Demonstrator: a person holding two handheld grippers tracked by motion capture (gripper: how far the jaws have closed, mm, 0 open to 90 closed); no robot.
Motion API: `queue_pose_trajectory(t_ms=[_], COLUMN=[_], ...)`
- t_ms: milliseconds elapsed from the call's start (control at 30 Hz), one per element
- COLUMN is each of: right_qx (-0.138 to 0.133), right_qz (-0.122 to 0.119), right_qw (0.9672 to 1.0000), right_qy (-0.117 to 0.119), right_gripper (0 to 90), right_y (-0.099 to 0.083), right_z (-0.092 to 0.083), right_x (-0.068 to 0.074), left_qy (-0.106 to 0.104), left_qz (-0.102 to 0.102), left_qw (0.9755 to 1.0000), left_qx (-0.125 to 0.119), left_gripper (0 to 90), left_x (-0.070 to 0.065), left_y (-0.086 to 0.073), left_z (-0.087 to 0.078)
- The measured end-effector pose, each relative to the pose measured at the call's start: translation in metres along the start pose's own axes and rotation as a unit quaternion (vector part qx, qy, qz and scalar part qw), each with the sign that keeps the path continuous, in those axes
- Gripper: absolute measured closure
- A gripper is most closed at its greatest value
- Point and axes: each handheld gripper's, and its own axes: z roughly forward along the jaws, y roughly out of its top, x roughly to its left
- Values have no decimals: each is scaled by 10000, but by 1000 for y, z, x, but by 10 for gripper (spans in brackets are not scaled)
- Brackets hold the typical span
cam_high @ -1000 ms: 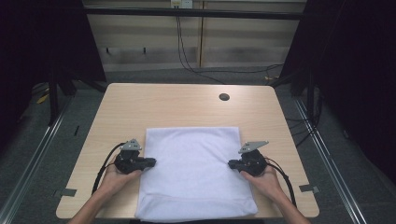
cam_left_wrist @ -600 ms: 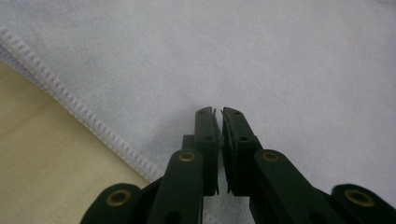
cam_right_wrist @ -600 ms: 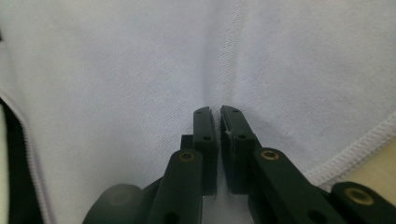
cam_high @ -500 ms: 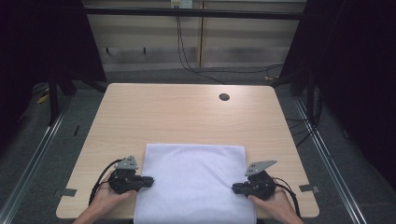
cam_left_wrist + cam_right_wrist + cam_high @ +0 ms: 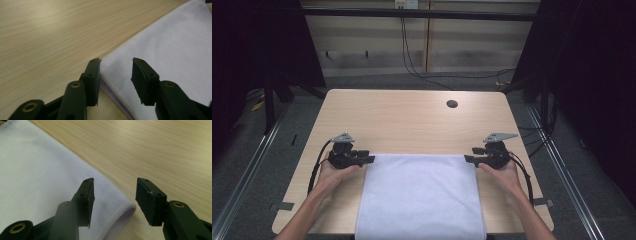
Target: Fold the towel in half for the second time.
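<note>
Two smooth folded corners of white cloth (image 5: pixel 422 197) lie on woodgrain table (image 5: pixel 412 120).

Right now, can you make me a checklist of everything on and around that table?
Surface: light wooden table, with a dark round hole near its far edge.
Job's things: white cloth, folded, lying flat and hanging over the near edge.
Clutter: nothing seen.
Grippers: left gripper and right gripper at the cloth's far corners, jaws just opened, pads not pressing the cloth.
Cables: a black cable trails from each gripper; more run along the back wall.
Surroundings: dark curtains, grey floor.
</note>
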Motion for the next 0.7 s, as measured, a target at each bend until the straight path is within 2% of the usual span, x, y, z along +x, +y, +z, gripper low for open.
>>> queue_pose_trajectory(t_ms=[67, 100, 133, 167, 200, 267, 300, 367, 400, 433, 467, 533, 567, 667, 700], right_qx=[105, 132, 125, 155, 207, 254, 302, 425, 436, 470, 509, 546, 565, 476, 375], right_qz=[63, 99, 131, 171, 155, 218, 224, 161, 154, 162, 133, 166, 187, 223, 220], right_qw=[9999, 9999, 9998, 9997, 9995, 9991, 9987, 9985, 9982, 9980, 9978, 9968, 9963, 9959, 9959], right_qy=[46, 5, 72, 79, 205, 269, 337, 309, 368, 394, 397, 560, 620, 737, 789], right_gripper=[485, 484, 485, 485, 491, 493, 499, 496, 504, 540, 591, 733, 789, 833, 844], right_y=[1, 1, 0, -1, -2, -4, -5, -6, -6, -5, -5, -5, -5, -4, 0], right_z=[8, 12, 15, 16, 19, 22, 24, 29, 30, 30, 30, 30, 29, 26, 22], right_x=[-7, -9, -11, -12, -16, -18, -19, -18, -17, -16, -15, -14, -14, -14, -15], left_qy=[116, 197, 288, 67, 68, 0, 78, 28, -16, 10, -53, -128, -171, -219, -230], left_qz=[-25, 13, 33, 39, 126, 162, 216, 263, 291, 311, 323, 332, 284, 238, 173], left_qw=[9999, 9998, 9994, 9996, 9995, 9993, 9991, 9988, 9986, 9984, 9982, 9980, 9982, 9987, 9991], left_qx=[32, 87, 171, 287, 271, 328, 352, 416, 445, 467, 504, 519, 491, 406, 304], left_gripper=[504, 494, 488, 485, 511, 561, 569, 591, 627, 663, 713, 800, 816, 832, 832], left_x=[3, 4, 5, 7, 5, 4, 0, -2, -3, -4, -5, -5, -6, -4, -3], left_y=[3, 4, 5, 4, 3, 4, 4, 3, 2, 2, 1, 0, -2, -2, 2], left_z=[6, 9, 13, 20, 21, 21, 21, 20, 20, 19, 18, 16, 12, 8, 6])
